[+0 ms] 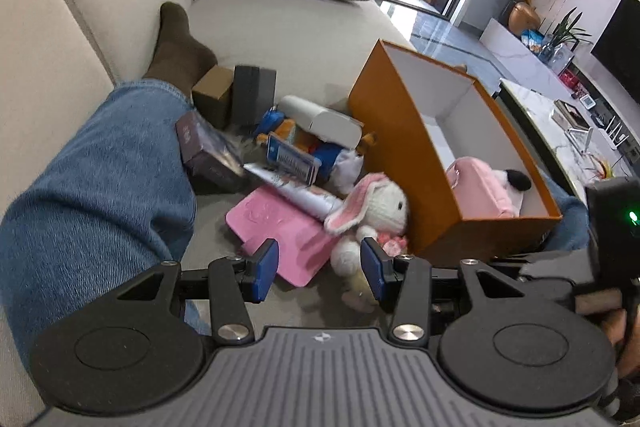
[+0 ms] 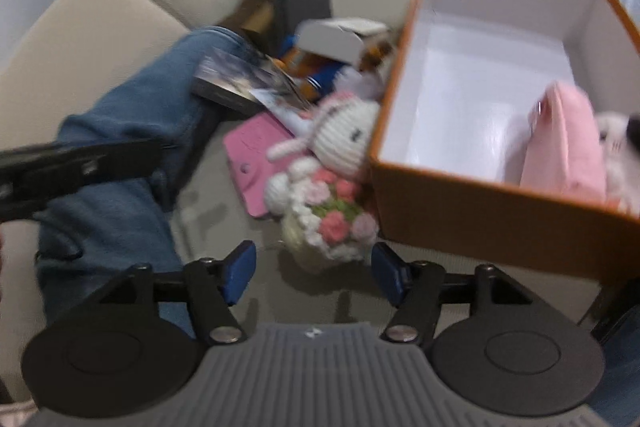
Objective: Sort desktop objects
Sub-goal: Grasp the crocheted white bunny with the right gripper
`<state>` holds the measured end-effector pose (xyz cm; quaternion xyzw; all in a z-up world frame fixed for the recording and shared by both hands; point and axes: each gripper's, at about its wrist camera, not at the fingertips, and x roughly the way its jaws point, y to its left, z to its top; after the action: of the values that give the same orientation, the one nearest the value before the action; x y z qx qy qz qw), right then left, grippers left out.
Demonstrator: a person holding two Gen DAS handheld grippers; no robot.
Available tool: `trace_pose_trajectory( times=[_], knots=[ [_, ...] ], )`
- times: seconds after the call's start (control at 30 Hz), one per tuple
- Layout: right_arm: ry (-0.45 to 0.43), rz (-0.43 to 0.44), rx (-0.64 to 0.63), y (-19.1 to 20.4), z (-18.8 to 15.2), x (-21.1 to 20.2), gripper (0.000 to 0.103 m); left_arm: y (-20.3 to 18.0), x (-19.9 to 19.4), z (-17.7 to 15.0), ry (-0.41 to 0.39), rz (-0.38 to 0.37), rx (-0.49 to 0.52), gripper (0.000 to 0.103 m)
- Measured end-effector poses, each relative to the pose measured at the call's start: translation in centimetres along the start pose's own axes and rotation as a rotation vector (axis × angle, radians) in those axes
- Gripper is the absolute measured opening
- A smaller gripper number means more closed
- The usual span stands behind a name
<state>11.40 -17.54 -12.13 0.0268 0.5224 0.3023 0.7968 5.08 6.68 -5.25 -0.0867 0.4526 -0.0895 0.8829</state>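
From my left wrist camera, the left gripper (image 1: 320,269) hangs with its jaws partly apart and nothing between the blue pads (image 1: 267,267); they sit above the near edge of a pink flat case (image 1: 276,227) lying on the beige sofa seat (image 1: 280,27). Just beyond the right pad lies a crocheted white rabbit (image 1: 376,211) with pink ears, touching the side wall of the orange box (image 1: 384,131). Inside that box rest a pink pouch (image 1: 476,187) and a white plush with a black patch (image 1: 516,183). Behind the rabbit I note a loose heap: a silver tube (image 1: 296,191), a blue-and-white card (image 1: 292,159), a white carton (image 1: 320,119), a dark purple box (image 1: 208,151), a brown box (image 1: 214,95) and a grey box (image 1: 254,95). A person's denim-clad leg (image 1: 100,187) with a brown sock (image 1: 180,47) lies alongside the heap. From my right wrist camera, blurred, the right gripper (image 2: 312,271) shows jaws well apart and empty, poised over the bare seat just short of the rabbit's (image 2: 344,143) crocheted flower bouquet (image 2: 332,223). The orange box (image 2: 480,211) stands to the right, pink pouch (image 2: 564,151) inside.
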Motion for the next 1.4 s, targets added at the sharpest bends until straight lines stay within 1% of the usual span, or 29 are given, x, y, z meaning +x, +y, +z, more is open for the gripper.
trace_pose_trajectory(
  times=[0.13,0.27,0.33,0.43,0.5,0.6,0.67,0.77,0.83,0.9,0.97,1.07,1.1,1.2,1.23,1.4],
  knots=[
    [0.012,0.027,0.07,-0.8,0.3,2.0,0.066,0.6,0.9,-0.4,0.021,0.01,-0.018,0.052],
    [0.006,-0.001,0.116,-1.1,0.9,3.4,0.068,1.2,1.6,-0.4,0.038,0.013,-0.03,0.052],
    [0.019,0.006,0.144,-1.3,1.1,4.0,0.068,1.6,2.2,-0.4,0.055,0.017,-0.04,0.052],
    [0.03,0.001,0.162,-1.6,1.1,4.7,0.059,2.3,3.0,-0.5,0.081,0.029,-0.064,0.052],
    [0.046,0.014,0.164,-1.6,1.0,4.6,0.052,2.6,3.2,-0.5,0.092,0.029,-0.079,0.052],
    [0.064,0.005,0.1,-0.9,0.8,3.9,0.05,2.7,3.6,-0.4,0.106,0.025,-0.081,0.052],
    [0.097,-0.005,0.037,0.0,0.7,3.4,0.05,2.6,3.6,-0.4,0.109,0.027,-0.079,0.052],
    [0.125,-0.066,-0.084,1.7,0.2,3.2,0.051,2.6,3.6,-0.5,0.112,0.026,-0.077,0.052],
    [0.127,-0.098,-0.162,2.6,-0.1,3.5,0.054,2.7,3.5,-0.6,0.112,0.028,-0.081,0.052],
    [0.109,-0.079,-0.174,2.7,-0.2,3.8,0.06,2.9,3.4,-0.7,0.11,0.029,-0.086,0.052],
    [0.086,-0.047,-0.152,2.2,-0.1,4.1,0.064,3.0,3.3,-0.7,0.109,0.027,-0.088,0.052],
    [0.062,-0.012,-0.093,0.8,-0.3,4.9,0.066,2.9,3.2,-0.6,0.105,0.028,-0.09,0.052],
    [0.057,-0.004,-0.076,0.6,-0.3,5.0,0.066,2.9,3.2,-0.5,0.105,0.028,-0.091,0.052],
    [0.047,-0.004,-0.079,0.9,-0.3,4.2,0.053,2.8,2.9,-0.1,0.1,0.015,-0.087,0.052],
    [0.045,-0.007,-0.084,1.0,-0.3,3.7,0.05,2.7,2.7,0.1,0.095,0.01,-0.084,0.052],
    [0.022,0.018,-0.149,2.2,0.3,0.7,0.046,2.5,1.8,1.5,0.068,-0.022,-0.082,0.052]
  ],
)
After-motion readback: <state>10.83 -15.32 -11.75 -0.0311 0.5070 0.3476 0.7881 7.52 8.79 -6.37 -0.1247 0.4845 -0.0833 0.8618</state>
